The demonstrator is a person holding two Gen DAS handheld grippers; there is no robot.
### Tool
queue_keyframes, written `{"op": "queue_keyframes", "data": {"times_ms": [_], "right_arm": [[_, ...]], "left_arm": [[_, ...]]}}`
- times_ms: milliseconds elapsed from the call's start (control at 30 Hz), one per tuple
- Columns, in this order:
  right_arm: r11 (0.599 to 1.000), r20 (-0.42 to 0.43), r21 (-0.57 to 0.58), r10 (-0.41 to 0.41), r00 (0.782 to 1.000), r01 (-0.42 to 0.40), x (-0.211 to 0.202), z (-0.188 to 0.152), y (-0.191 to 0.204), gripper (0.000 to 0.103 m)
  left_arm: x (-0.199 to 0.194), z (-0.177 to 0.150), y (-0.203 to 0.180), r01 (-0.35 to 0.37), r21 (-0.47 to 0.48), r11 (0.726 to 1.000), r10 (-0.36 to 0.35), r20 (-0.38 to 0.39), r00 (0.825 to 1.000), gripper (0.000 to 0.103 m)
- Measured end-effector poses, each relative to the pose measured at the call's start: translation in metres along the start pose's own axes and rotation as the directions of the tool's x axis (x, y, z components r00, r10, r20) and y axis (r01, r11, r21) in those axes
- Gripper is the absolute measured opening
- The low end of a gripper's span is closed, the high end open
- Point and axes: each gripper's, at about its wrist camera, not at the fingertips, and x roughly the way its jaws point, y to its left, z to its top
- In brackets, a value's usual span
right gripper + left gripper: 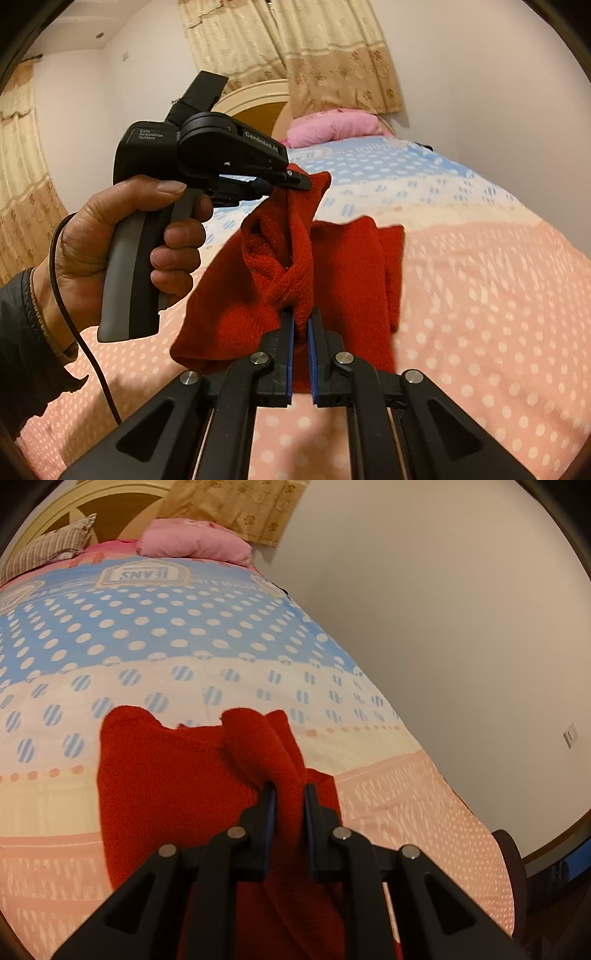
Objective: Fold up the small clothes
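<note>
A small red knitted garment [177, 786] hangs above the bed, held by both grippers. My left gripper [290, 788] is shut on a bunched fold of the red garment. In the right wrist view my right gripper [301, 314] is shut on a twisted edge of the same garment [343, 280]. The left gripper [301, 181] shows there too, held in a hand, pinching an upper corner of the cloth. The garment sags between the two grips and its lower part touches the bedspread.
The bed [221, 635] has a blue, cream and pink dotted bedspread [498, 295]. Pink pillows [195, 542] and a striped pillow [51, 550] lie at the headboard. A wall [443, 627] runs along the bed's right side. Curtains [314, 55] hang behind.
</note>
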Motion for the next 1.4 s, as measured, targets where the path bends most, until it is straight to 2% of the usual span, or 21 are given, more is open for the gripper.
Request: {"op": "queue_keyframes", "data": {"times_ms": [200,367,433,533,567,600,667,700,767,800,900,933,1033,1067,1100,1167,1233,1367,1400], "right_arm": [[0.997,-0.027,0.078,0.007,1.0,-0.005,0.0,-0.01,-0.019,0.005],[0.986,-0.063,0.164,0.02,0.998,-0.01,0.002,-0.021,-0.039,0.005],[0.983,-0.078,0.181,0.026,0.997,-0.012,0.004,-0.026,-0.046,0.006],[0.978,-0.083,0.206,0.044,0.996,-0.026,-0.002,-0.029,-0.05,0.007],[0.978,-0.082,0.208,0.037,0.996,-0.019,-0.005,-0.029,-0.052,0.012],[0.978,-0.079,0.207,0.01,0.997,0.007,-0.011,-0.028,-0.054,0.024],[0.976,-0.053,0.211,-0.048,0.997,0.058,-0.022,-0.025,-0.06,0.044],[0.975,-0.016,0.209,-0.072,0.997,0.074,-0.03,-0.02,-0.061,0.046],[0.982,0.024,0.164,-0.094,0.995,0.089,-0.037,-0.004,-0.056,0.046],[0.987,0.031,0.145,-0.075,0.997,0.07,-0.036,0.005,-0.052,0.046],[0.992,0.024,0.129,-0.012,1.0,0.009,-0.02,0.03,-0.048,0.046],[0.991,0.003,0.133,-0.001,1.0,0.001,-0.011,0.038,-0.05,0.046],[0.979,-0.131,0.201,0.045,0.99,-0.018,0.032,0.052,-0.065,0.046],[0.975,-0.17,0.224,0.048,0.984,-0.008,0.044,0.052,-0.071,0.034],[0.971,-0.198,0.237,0.037,0.979,0.011,0.053,0.049,-0.078,0.015],[0.962,-0.191,0.274,0.041,0.981,0.014,0.052,0.042,-0.088,0.015],[0.954,-0.191,0.298,0.028,0.981,0.031,0.046,0.033,-0.097,0.014],[0.967,-0.198,0.254,0.017,0.98,0.035,0.047,0.03,-0.094,0.015],[0.969,-0.199,0.242,0.006,0.98,0.043,0.046,0.033,-0.092,0.019]], "left_arm": [[0.02,-0.009,-0.018,-0.001,0.042,0.999,0.002,-0.022,1.0,0.015],[0.021,-0.022,-0.038,-0.021,0.144,0.989,0.023,-0.013,1.0,0.016],[0.01,-0.028,-0.043,-0.035,0.185,0.982,0.033,0.014,0.999,0.022],[-0.013,-0.041,-0.043,-0.065,0.246,0.967,0.054,0.054,0.997,0.045],[-0.022,-0.047,-0.042,-0.104,0.266,0.958,0.086,0.079,0.993,0.054],[-0.035,-0.058,-0.037,-0.15,0.289,0.946,0.121,0.116,0.986,0.06],[-0.049,-0.074,-0.029,-0.208,0.309,0.928,0.166,0.157,0.974,0.064],[-0.054,-0.081,-0.023,-0.233,0.311,0.921,0.186,0.173,0.967,0.067],[-0.064,-0.094,-0.009,-0.273,0.286,0.919,0.22,0.205,0.954,0.069],[-0.068,-0.101,0.0,-0.29,0.259,0.921,0.239,0.212,0.948,0.07],[-0.068,-0.108,0.016,-0.26,0.195,0.946,0.226,0.181,0.957,0.074],[-0.065,-0.111,0.019,-0.26,0.18,0.949,0.233,0.162,0.959,0.074],[-0.057,-0.119,0.017,-0.263,0.185,0.947,0.238,0.145,0.96,0.075],[-0.055,-0.12,0.016,-0.265,0.187,0.946,0.242,0.139,0.96,0.075],[-0.054,-0.122,0.015,-0.261,0.184,0.948,0.239,0.134,0.962,0.075],[-0.054,-0.129,0.012,-0.232,0.182,0.956,0.214,0.115,0.97,0.078],[-0.051,-0.134,0.009,-0.239,0.195,0.951,0.222,0.107,0.969,0.081],[-0.048,-0.143,0.003,-0.261,0.227,0.938,0.241,0.112,0.964,0.081],[-0.052,-0.141,0.003,-0.264,0.22,0.939,0.241,0.126,0.962,0.081]]}}
